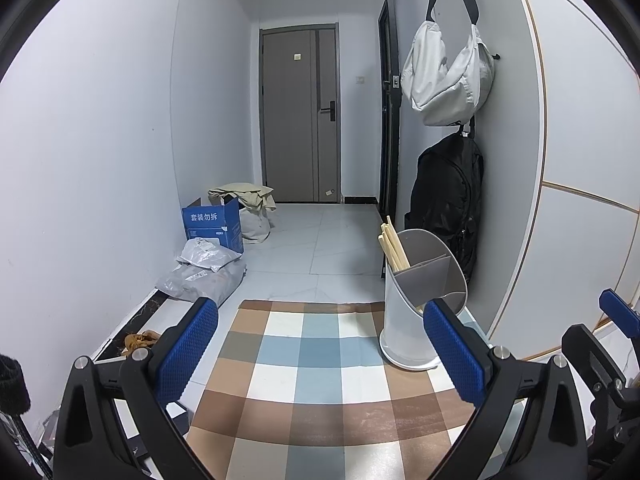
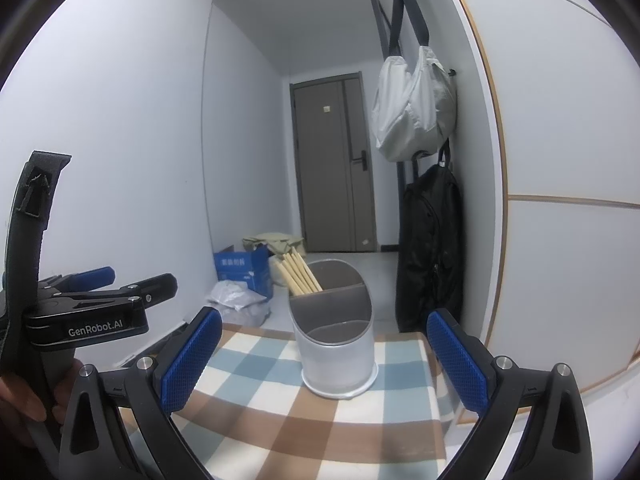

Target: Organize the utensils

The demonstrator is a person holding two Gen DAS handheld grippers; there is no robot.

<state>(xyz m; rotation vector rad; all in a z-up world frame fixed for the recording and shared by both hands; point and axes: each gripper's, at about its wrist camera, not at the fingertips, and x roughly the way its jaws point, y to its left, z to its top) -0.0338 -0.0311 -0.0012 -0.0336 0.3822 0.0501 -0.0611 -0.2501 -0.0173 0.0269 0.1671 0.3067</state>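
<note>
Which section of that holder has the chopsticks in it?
The far section of the holder, on the door side: the chopsticks lean out of it. The near section looks empty.

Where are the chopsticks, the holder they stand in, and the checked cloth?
chopsticks (image 2: 301, 276), right wrist view, mid-shafts.
holder (image 2: 340, 364), right wrist view, front wall.
checked cloth (image 1: 304, 392), left wrist view, bare centre.

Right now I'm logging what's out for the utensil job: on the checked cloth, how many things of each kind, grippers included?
Utensil holder: 1
Bundle of chopsticks, in the holder's far compartment; single sticks too close together to count: 1
Grippers, both open and empty: 2, left gripper and right gripper
Total: 4
</note>
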